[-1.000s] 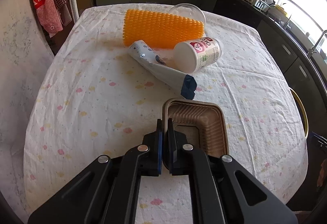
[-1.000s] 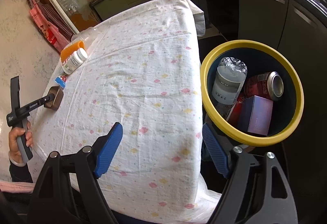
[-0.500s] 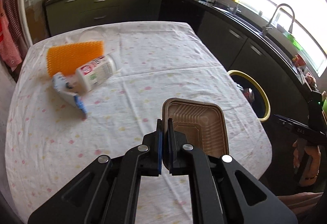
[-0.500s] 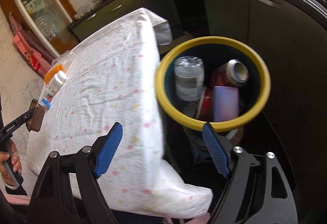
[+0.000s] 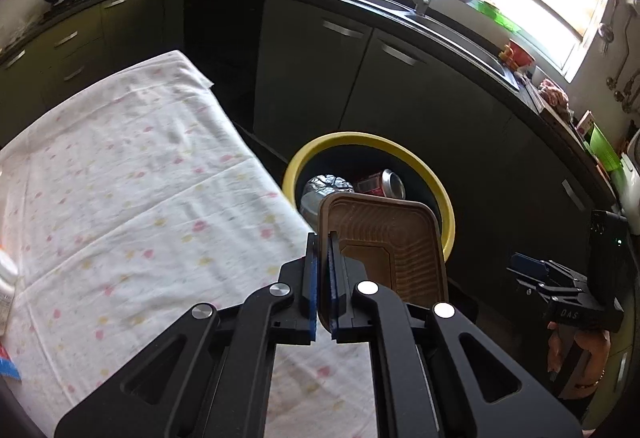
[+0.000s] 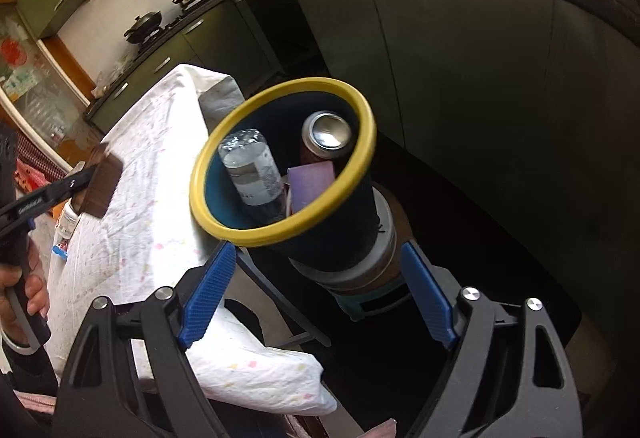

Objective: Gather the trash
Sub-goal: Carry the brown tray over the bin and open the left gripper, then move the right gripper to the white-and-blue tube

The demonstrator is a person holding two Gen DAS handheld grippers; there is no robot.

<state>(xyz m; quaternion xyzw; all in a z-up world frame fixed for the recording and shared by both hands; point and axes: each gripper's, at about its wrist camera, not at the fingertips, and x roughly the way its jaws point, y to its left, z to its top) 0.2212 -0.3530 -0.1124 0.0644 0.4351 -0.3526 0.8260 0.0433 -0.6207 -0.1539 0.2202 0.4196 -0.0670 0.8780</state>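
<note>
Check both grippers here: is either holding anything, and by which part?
The left gripper pinches the brown tray by its near left rim wall. The right gripper is open and holds nothing.

One brown tray (image 5: pixel 390 238) is seen, clamped by one of two claws, the left claw (image 5: pixel 323 280), while the right claw (image 6: pixel 316 296) is spread wide. One yellow-rimmed bin (image 6: pixel 224 146) is counted, with three items inside: one plastic bottle (image 6: pixel 252 168), one drink can (image 6: pixel 326 136), one purple box (image 6: pixel 310 184). One cloth-covered worktop (image 5: pixel 120 194) is shown.
</note>
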